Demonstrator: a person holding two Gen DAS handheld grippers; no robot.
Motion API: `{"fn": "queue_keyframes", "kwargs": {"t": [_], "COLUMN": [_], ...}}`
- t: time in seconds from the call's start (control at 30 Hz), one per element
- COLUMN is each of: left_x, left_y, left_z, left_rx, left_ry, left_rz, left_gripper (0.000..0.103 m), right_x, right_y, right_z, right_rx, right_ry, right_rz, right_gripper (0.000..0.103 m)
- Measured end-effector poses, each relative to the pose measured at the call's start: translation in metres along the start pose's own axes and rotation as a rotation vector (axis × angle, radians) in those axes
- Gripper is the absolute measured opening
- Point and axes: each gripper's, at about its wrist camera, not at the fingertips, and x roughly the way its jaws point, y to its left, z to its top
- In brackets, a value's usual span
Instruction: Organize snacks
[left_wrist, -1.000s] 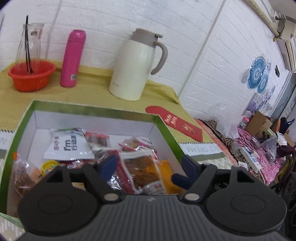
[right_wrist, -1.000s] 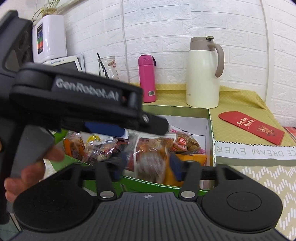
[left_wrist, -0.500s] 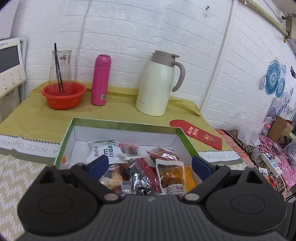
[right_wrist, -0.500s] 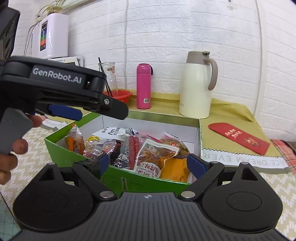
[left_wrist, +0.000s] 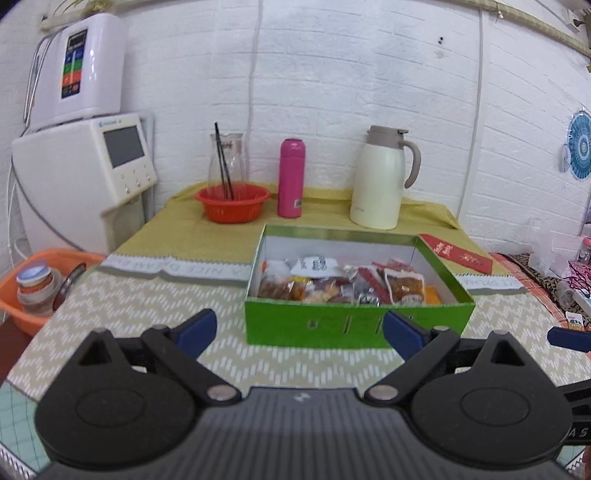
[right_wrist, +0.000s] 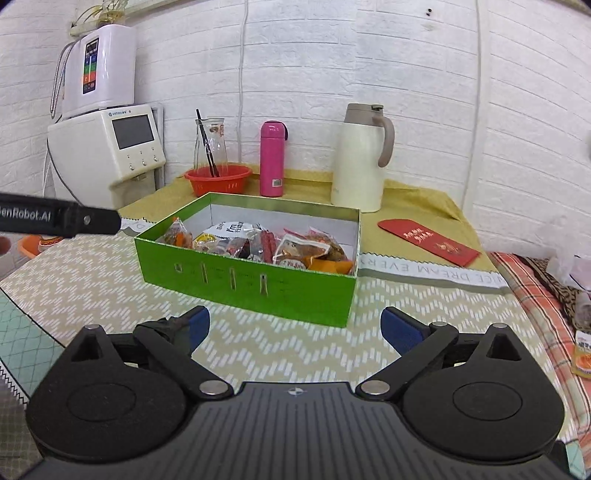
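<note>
A green open box (left_wrist: 354, 326) (right_wrist: 243, 284) stands on the patterned tablecloth and holds several snack packets (left_wrist: 340, 282) (right_wrist: 266, 245). My left gripper (left_wrist: 299, 332) is open and empty, in front of the box's near wall. My right gripper (right_wrist: 295, 328) is open and empty, also short of the box, to its right front. The left gripper's body (right_wrist: 55, 219) shows at the left edge of the right wrist view. A blue fingertip of the right gripper (left_wrist: 569, 338) shows at the right edge of the left wrist view.
Behind the box stand a cream jug (left_wrist: 384, 177), a pink bottle (left_wrist: 291, 178) and a red bowl (left_wrist: 232, 203) with a glass carafe. A red envelope (right_wrist: 428, 236) lies to the right. An orange tub (left_wrist: 40, 284) sits at far left; a white appliance (left_wrist: 85, 170) is beyond.
Both grippers have pulled back from over the box to in front of it. The right gripper, shut on a packet over the box a second ago, is now open and empty.
</note>
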Motion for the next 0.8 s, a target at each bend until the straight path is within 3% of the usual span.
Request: {"fn": "queue_keyframes", "kwargs": {"t": [0.33,0.8], "left_x": [-0.008,-0.012], "left_y": [-0.002,0.002], "left_z": [-0.050,-0.055], "left_rx": [0.086,0.085], "left_ry": [0.108,0.120], "left_rz": [0.062,0.061], "left_gripper": [0.096,0.096], "right_x": [-0.018,-0.014], "right_y": [0.012,0.017], "right_z": [-0.040,-0.048], "right_rx": [0.059,0.057], "right_ry": [0.026,0.043], "right_rz": [-0.023,-0.045], "right_gripper": [0.103,0.103]}}
